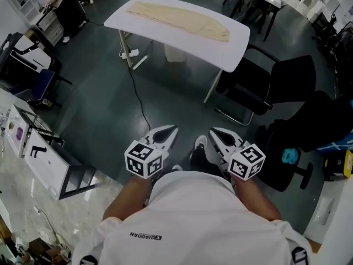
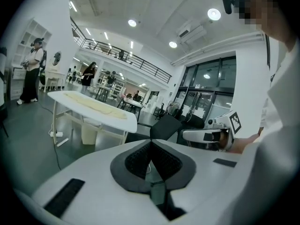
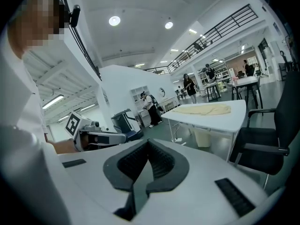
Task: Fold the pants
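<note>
head view: we keep both the left gripper [image 1: 171, 130] and right gripper [image 1: 214, 132] closed on nothing; the flat cream fabric pants [image 1: 179, 18] lie well ahead on the white rectangular table [image 1: 231, 51], long axis crosswise to us.

White table [image 1: 182, 42] stands on dark grey floor [image 1: 105, 109]. Cream pants [image 1: 176, 17] lie flat, stretched lengthwise along tabletop, nearer far edge. Power cable runs across floor beneath.
</note>
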`<state>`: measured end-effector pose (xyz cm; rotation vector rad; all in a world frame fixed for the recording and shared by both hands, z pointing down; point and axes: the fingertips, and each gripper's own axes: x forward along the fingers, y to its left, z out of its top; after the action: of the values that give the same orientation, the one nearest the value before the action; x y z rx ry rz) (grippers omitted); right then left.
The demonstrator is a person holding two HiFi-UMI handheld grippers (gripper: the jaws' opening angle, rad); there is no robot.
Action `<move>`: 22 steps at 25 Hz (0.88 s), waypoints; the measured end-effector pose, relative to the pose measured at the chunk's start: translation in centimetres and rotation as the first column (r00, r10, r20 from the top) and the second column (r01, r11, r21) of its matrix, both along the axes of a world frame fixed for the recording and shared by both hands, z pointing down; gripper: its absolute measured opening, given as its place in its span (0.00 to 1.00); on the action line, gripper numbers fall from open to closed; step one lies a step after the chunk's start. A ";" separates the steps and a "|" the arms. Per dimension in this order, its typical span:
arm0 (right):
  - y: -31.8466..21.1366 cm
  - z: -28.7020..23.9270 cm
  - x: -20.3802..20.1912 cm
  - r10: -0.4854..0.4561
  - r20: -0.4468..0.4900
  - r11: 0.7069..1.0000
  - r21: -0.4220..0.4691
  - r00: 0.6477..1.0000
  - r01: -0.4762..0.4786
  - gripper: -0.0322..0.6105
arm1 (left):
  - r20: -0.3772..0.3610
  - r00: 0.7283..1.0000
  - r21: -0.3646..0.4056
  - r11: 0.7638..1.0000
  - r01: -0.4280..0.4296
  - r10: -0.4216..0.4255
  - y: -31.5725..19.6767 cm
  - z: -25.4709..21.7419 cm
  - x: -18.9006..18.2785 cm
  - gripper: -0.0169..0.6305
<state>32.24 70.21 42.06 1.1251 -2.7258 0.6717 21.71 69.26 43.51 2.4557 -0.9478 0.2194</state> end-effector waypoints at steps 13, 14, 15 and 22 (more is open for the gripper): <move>-8.0 1.3 -0.2 -0.006 0.063 1.000 -0.018 0.998 0.007 0.07 | 0.042 0.999 -0.041 0.999 0.034 -0.032 -5.5 1.7 -1.0 0.06; -8.8 1.1 -0.2 0.000 0.078 1.000 -0.018 0.997 0.002 0.07 | 0.038 0.999 -0.046 0.998 0.038 -0.036 -6.2 1.6 -1.1 0.06; -9.7 0.9 -0.2 0.003 0.090 1.000 -0.014 0.996 -0.002 0.07 | 0.038 0.998 -0.048 0.998 0.044 -0.042 -7.0 1.6 -1.3 0.06; -16.2 1.1 1.8 0.041 0.110 0.999 -0.006 0.993 -0.041 0.07 | 0.065 0.998 -0.018 0.999 0.028 -0.026 -13.7 0.9 0.0 0.06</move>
<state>34.03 54.01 43.12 1.1805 -2.7979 0.7658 21.73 55.53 44.42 2.4303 -1.0013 0.2994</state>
